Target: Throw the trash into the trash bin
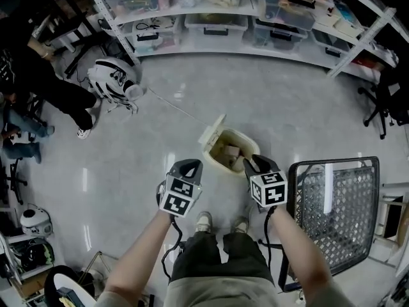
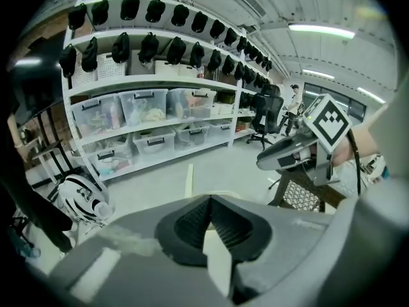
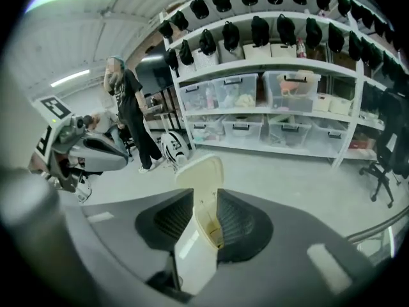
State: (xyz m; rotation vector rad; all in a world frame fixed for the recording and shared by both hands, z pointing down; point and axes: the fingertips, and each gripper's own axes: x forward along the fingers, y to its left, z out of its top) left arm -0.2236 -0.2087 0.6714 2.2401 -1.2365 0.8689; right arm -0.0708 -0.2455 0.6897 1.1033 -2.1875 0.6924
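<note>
A cream trash bin (image 1: 216, 160) stands on the grey floor with its lid (image 1: 212, 132) tipped up, and brownish trash (image 1: 231, 153) lies inside it. My left gripper (image 1: 190, 165) hangs just left of the bin, its tips together with nothing in them. My right gripper (image 1: 257, 163) hangs just right of the bin's rim. In the right gripper view the right gripper (image 3: 204, 194) keeps a narrow gap, through which the bin (image 3: 192, 248) and lid (image 3: 199, 171) show below; nothing sits between the pads. In the left gripper view the left gripper (image 2: 209, 200) is closed at the tips, with a sliver of the bin (image 2: 217, 254) under it.
A black wire-mesh cart (image 1: 335, 203) stands close on the right. White shelves with plastic boxes (image 1: 217, 24) run along the back. A white helmet (image 1: 112, 78) with a cord lies on the floor at left, near a standing person (image 1: 51, 94). An office chair (image 1: 383, 101) is far right.
</note>
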